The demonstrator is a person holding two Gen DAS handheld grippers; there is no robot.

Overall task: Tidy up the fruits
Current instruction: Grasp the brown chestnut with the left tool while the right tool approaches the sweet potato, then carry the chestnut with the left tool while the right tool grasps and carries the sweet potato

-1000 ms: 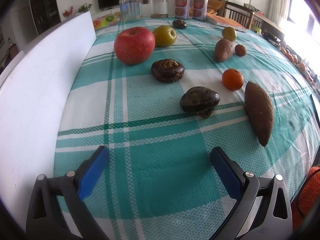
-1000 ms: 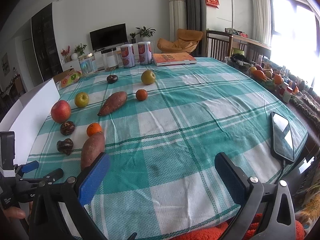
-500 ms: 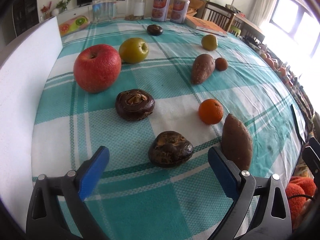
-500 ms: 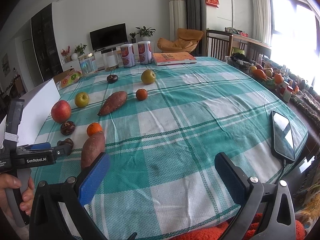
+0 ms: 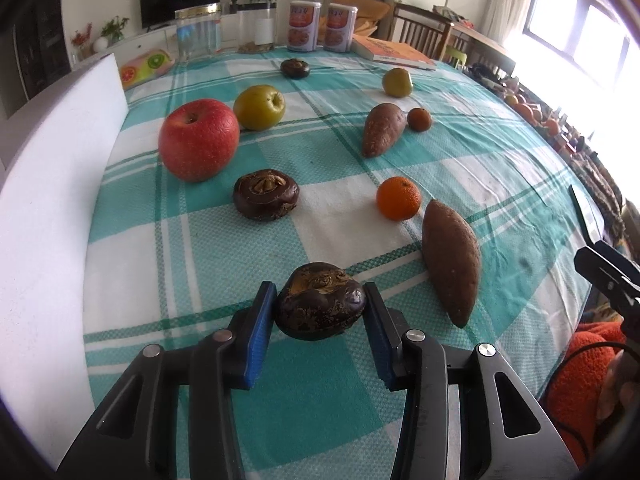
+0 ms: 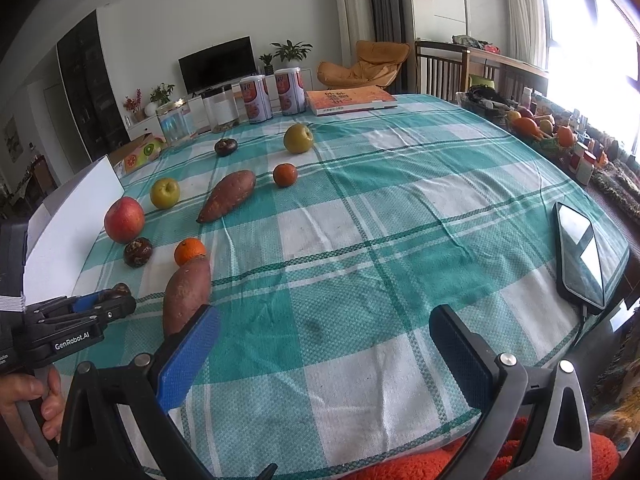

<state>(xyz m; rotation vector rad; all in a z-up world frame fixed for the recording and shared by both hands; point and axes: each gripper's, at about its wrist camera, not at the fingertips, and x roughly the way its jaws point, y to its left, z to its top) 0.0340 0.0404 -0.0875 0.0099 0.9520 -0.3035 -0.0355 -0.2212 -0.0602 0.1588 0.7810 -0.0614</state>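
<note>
Left wrist view: left gripper (image 5: 320,312) has just clamped a water chestnut (image 5: 320,302), ready for sorting; right gripper (image 6: 320,344) gapes empty.

Two low wrist views, shared fruit-strewn tablecloth (image 5: 500,168)

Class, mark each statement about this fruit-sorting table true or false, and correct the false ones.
1. The left gripper is shut on a dark water chestnut. True.
2. The right gripper holds a sweet potato. False: its jaws stand open with nothing between them.
3. The red apple lies next to the white board. True.
4. The phone lies among the apples. False: it lies apart, near the table's far-right edge.
</note>
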